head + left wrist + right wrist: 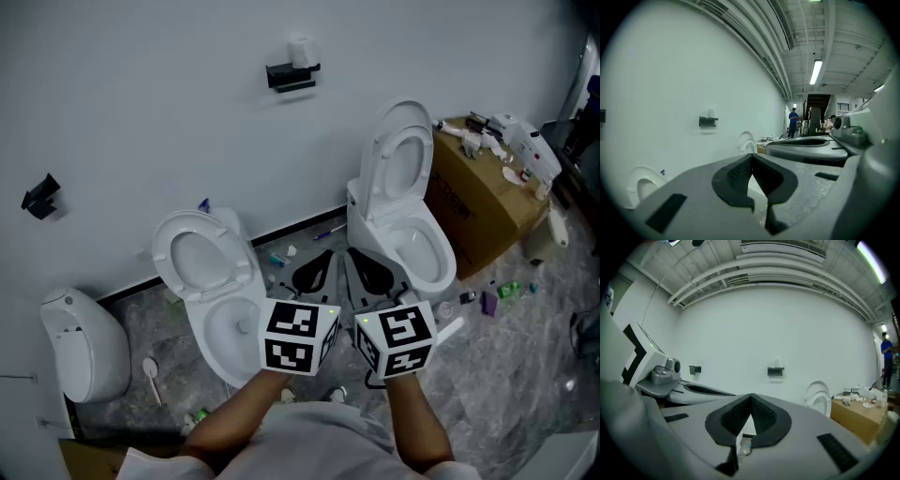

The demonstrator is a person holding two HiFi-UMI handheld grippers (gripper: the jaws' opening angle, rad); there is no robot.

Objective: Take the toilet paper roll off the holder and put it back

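Observation:
A black wall holder (292, 77) hangs high on the white wall, and a white toilet paper roll (300, 51) stands upright on top of it. Both show small and far off in the left gripper view, holder (708, 121) and roll (711, 113), and in the right gripper view, holder (775, 371) and roll (776, 363). My left gripper (312, 274) (761, 206) and right gripper (373, 274) (739, 446) are side by side low in front of me, above the floor between two toilets. Both are shut, with nothing held.
A white toilet (208, 281) with its lid up stands at the left, another (408, 216) at the right. A cardboard box (478, 192) with loose items sits far right. A white fixture (80, 342) stands at the left edge, a second black bracket (39, 197) above it. Litter dots the floor.

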